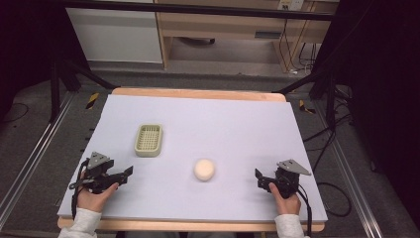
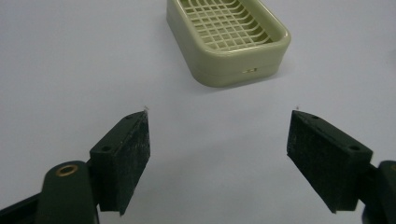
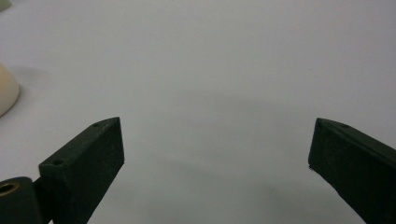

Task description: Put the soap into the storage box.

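Two grippers rest near the front edge of the pale lilac table (image 1: 237, 124), one at each side, each held in a person's hand. The left gripper (image 1: 128, 173) sits at the front left corner; in the left gripper view its jaws stand wide apart with nothing between them but bare tabletop, and the black pads (image 2: 135, 154) face each other across an open gap. Ahead of those jaws, well apart from them, lies a pale green soap dish (image 2: 229, 39) with a slotted grid floor, sitting flat on the table. In the high view the dish (image 1: 149, 140) lies left of centre, beyond the left gripper.

The right gripper (image 1: 260, 179) sits at the front right, its jaws likewise spread wide and holding nothing; the right gripper view shows bare table between them. A round cream-coloured bar of soap (image 1: 204, 169) lies on the table between the two grippers, a little nearer the right one's jaws, touching neither. Its edge shows at the left border of the right gripper view (image 3: 7, 93). The soap lies apart from the dish, to its front right.
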A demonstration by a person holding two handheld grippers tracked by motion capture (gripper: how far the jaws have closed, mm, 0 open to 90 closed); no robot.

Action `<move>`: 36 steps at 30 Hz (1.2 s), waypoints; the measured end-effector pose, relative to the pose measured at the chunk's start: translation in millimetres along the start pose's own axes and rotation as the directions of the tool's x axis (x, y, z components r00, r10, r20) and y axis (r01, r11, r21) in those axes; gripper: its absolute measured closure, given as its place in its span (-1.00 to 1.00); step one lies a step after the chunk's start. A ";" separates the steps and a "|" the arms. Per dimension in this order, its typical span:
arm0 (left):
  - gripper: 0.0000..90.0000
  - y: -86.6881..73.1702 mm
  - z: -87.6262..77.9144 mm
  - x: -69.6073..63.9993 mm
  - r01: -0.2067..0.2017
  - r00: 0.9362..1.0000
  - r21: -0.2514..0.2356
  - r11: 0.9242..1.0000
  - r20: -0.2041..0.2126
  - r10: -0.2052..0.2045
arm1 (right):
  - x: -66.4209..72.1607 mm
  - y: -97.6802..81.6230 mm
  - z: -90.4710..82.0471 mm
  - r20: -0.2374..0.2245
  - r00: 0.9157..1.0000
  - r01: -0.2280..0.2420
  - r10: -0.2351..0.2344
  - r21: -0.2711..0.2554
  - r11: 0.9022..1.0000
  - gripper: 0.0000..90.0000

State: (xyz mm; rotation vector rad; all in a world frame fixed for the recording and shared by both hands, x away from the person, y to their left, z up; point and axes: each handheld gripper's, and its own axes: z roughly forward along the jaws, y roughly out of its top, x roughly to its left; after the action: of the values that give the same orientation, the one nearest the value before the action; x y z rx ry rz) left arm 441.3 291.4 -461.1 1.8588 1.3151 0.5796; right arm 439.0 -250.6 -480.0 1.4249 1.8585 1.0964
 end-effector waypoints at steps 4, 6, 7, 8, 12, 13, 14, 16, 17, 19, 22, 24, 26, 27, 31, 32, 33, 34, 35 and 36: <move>-0.52 0.9 0.7 -2.0 0.006 1.000 -0.003 1.000 0.006 -0.006 | -0.4 -0.4 1.2 0.003 1.000 0.007 -0.007 -0.002 1.000 -0.91; -0.52 1.5 0.5 -2.7 -0.002 1.000 0.003 1.000 0.010 0.002 | -0.5 -0.5 1.3 0.002 1.000 0.006 -0.006 -0.002 1.000 -0.91; -0.52 1.7 0.4 -3.4 -0.003 1.000 0.003 1.000 0.010 0.003 | -0.5 -0.6 1.5 0.001 1.000 0.004 -0.004 0.000 1.000 -0.91; -0.52 1.9 0.6 -4.4 0.002 1.000 0.000 1.000 0.012 -0.002 | -0.3 -0.5 1.4 -0.003 1.000 0.000 0.000 0.002 1.000 -0.91; -0.53 3.8 -0.8 -7.7 -0.006 1.000 0.003 1.000 0.020 0.006 | 0.3 -0.9 1.9 0.002 1.000 0.003 -0.003 0.002 1.000 -0.91; -0.53 4.1 -0.7 -9.0 -0.005 1.000 -0.003 1.000 0.023 0.005 | 0.3 -0.9 1.9 0.002 1.000 0.003 -0.003 0.002 1.000 -0.91; -0.53 5.0 -0.9 -11.3 -0.011 1.000 -0.005 1.000 0.027 0.011 | 0.4 -0.9 2.2 0.004 1.000 0.005 -0.005 0.002 1.000 -0.91; -0.53 5.5 -1.2 -11.9 -0.019 0.999 0.001 1.000 0.029 0.019 | 0.4 -0.9 2.1 0.003 1.000 0.004 -0.004 -0.001 1.000 -0.91; -0.53 5.8 -0.6 -13.8 -0.017 0.999 -0.003 1.000 0.033 0.017 | 0.4 -0.9 2.0 0.003 1.000 0.002 -0.002 -0.002 1.000 -0.91; -0.53 6.1 0.5 -15.9 -0.024 0.999 0.002 1.000 0.037 0.024 | 0.1 -0.9 1.8 0.004 1.000 0.001 -0.001 -0.006 1.000 -0.92; -0.53 6.8 2.0 -19.6 -0.031 0.999 0.004 1.000 0.043 0.031 | 0.3 -1.2 2.3 0.003 1.000 -0.002 0.002 -0.006 1.000 -0.92; -0.54 7.5 2.7 -22.1 -0.033 0.998 0.006 0.999 0.048 0.032 | 0.8 -1.5 2.6 0.002 1.000 -0.004 0.004 -0.004 1.000 -0.92; -0.54 8.3 3.2 -24.8 -0.038 0.998 0.005 0.999 0.052 0.038 | 0.7 -1.7 3.0 0.002 1.000 0.002 -0.002 -0.004 1.000 -0.92; -0.54 8.8 3.4 -26.0 -0.043 0.998 0.005 0.999 0.056 0.042 | 0.8 -1.7 3.0 0.003 1.000 0.001 0.000 -0.006 1.000 -0.92; -0.55 11.0 4.7 -31.0 -0.047 0.997 0.003 0.999 0.066 0.047 | 0.6 -2.1 3.4 0.005 1.000 -0.004 0.004 -0.006 1.000 -0.92; -0.55 11.7 4.8 -32.0 -0.050 0.996 0.004 0.999 0.069 0.050 | 0.6 -2.2 3.6 0.005 1.000 -0.006 0.006 -0.005 1.000 -0.92; -0.55 12.8 5.4 -34.5 -0.055 0.996 0.001 0.998 0.072 0.055 | 0.8 -2.4 4.0 0.005 1.000 -0.007 0.007 -0.003 1.000 -0.92; -0.55 12.8 5.4 -34.5 -0.055 0.996 0.001 0.998 0.072 0.055 | 0.8 -2.4 4.0 0.005 1.000 -0.007 0.007 -0.003 1.000 -0.92; -0.55 13.3 5.6 -35.6 -0.058 0.996 0.002 0.998 0.074 0.058 | 1.0 -2.4 3.8 0.001 1.000 -0.009 0.009 -0.001 1.000 -0.92; -0.55 13.5 5.9 -36.9 -0.058 0.996 0.000 0.998 0.075 0.057 | 1.2 -2.4 3.7 0.001 1.000 -0.010 0.010 0.000 1.000 -0.92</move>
State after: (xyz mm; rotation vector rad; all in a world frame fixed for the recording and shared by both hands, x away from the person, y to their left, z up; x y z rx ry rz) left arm 440.0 252.9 -451.4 1.9067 1.2171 0.5333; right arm 440.5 -248.7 -483.9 1.4357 1.8525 1.1009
